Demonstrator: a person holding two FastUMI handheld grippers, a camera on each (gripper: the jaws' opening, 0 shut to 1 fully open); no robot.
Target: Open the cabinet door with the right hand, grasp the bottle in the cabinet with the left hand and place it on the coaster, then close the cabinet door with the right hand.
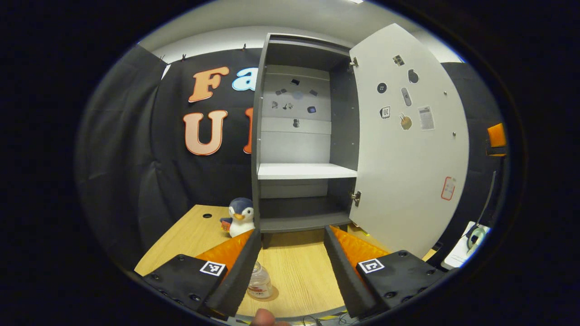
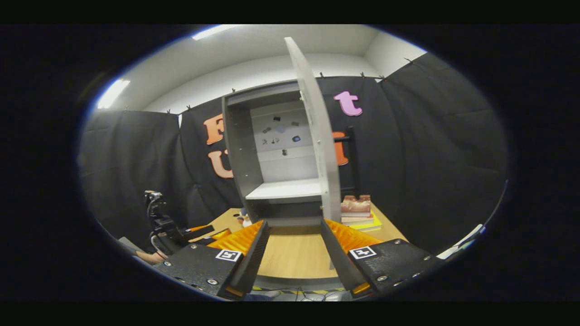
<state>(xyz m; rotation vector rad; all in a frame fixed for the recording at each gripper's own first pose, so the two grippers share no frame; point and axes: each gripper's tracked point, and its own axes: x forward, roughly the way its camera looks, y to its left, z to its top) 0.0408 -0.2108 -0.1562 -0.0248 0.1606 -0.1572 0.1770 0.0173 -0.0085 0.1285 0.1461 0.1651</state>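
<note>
While the cabinet door (image 1: pixel 408 145) stands swung wide open to the right in the left gripper view, the cabinet (image 1: pixel 301 136) shows a bare white shelf (image 1: pixel 306 170) and a dark lower compartment. The left gripper (image 1: pixel 292 267) hangs above the desk (image 1: pixel 299 267) in front of the cabinet, its jaws apart with nothing between them. The bottle (image 1: pixel 260 283) stands upright on the desk just beside the left finger, partly hidden by it; whether a coaster lies under it cannot be told. A toy penguin (image 1: pixel 239 217) sits on the desk at the cabinet's left foot.

In the right gripper view the right gripper (image 2: pixel 294 253) faces the cabinet with its jaws apart and empty, the door's edge (image 2: pixel 317 136) rising just beyond them. A stack of books (image 2: pixel 358 210) lies on the desk behind the door. The left gripper (image 2: pixel 199 233) shows low at the left.
</note>
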